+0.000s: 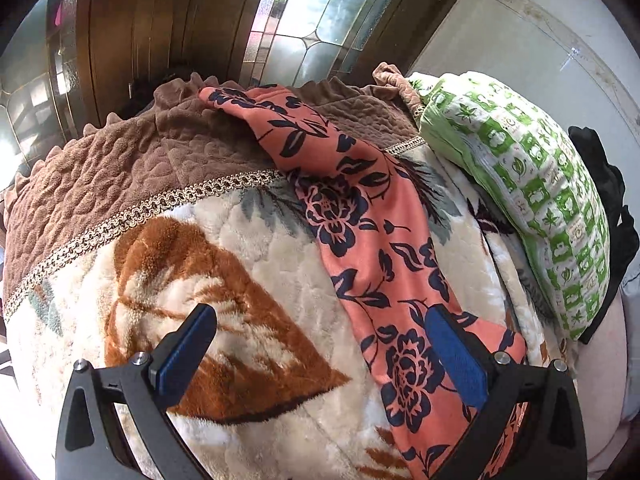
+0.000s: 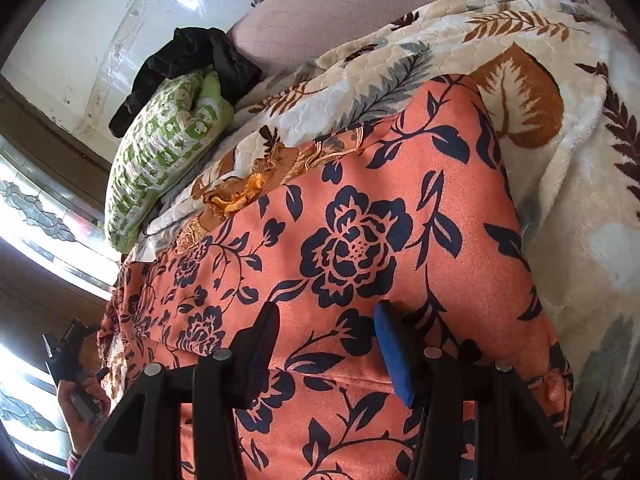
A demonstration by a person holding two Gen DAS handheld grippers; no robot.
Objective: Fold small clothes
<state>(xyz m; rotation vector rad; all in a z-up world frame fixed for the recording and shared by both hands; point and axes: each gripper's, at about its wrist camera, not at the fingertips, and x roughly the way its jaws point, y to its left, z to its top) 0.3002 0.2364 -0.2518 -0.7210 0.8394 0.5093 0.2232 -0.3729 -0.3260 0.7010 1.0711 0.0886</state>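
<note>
Basically both jaws gape empty over the garment (image 2: 352, 240) on the blanket (image 1: 248, 240), left gripper (image 1: 316, 344) off its edge, right gripper (image 2: 326, 332) mid-cloth, so pinching could snag plush blanket too.

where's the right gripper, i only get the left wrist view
Observer: The right gripper is open just above the orange floral garment, with nothing between its fingers.
Operator: is the cloth bunched there
Observer: No, it lies spread wide and mostly flat on the leaf-print blanket.
Operator: can you see my other hand
Observer: Yes, the left hand shows at the lower left edge, gripping a dark device.
</note>
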